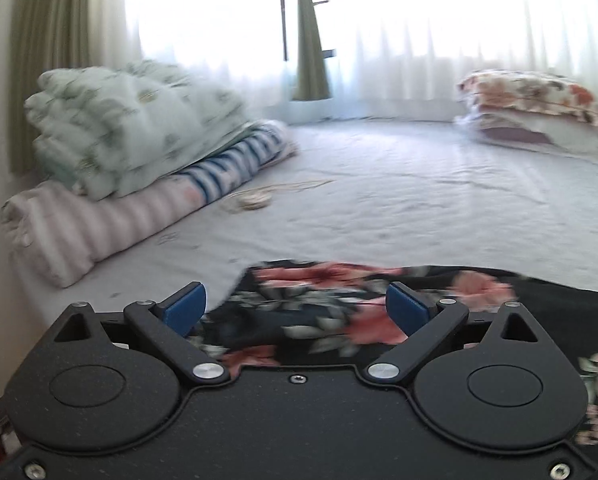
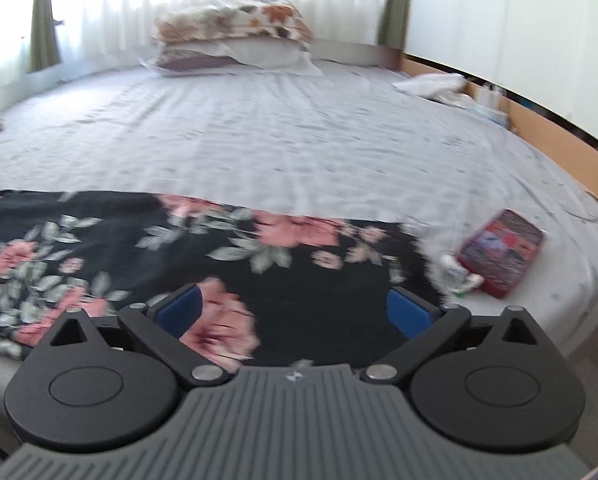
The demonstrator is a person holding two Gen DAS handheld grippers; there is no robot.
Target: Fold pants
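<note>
Black pants with pink flowers and grey leaves (image 2: 147, 240) lie flat along the near edge of the bed. In the left wrist view the pants (image 1: 319, 312) end at their left edge just past my left gripper (image 1: 295, 306). That gripper is open, its blue pads (image 1: 185, 306) wide apart above the cloth, holding nothing. My right gripper (image 2: 295, 312) is open too, over the right part of the pants. Its blue pads (image 2: 409, 312) stand clear of the fabric.
A pale grey sheet (image 2: 299, 132) covers the bed. Folded quilts and blankets (image 1: 111, 160) are stacked at the left, with a coiled cord (image 1: 255, 200) beside them. Floral pillows (image 2: 231, 36) lie by the curtained window. A red box (image 2: 501, 250) and small white items sit right of the pants.
</note>
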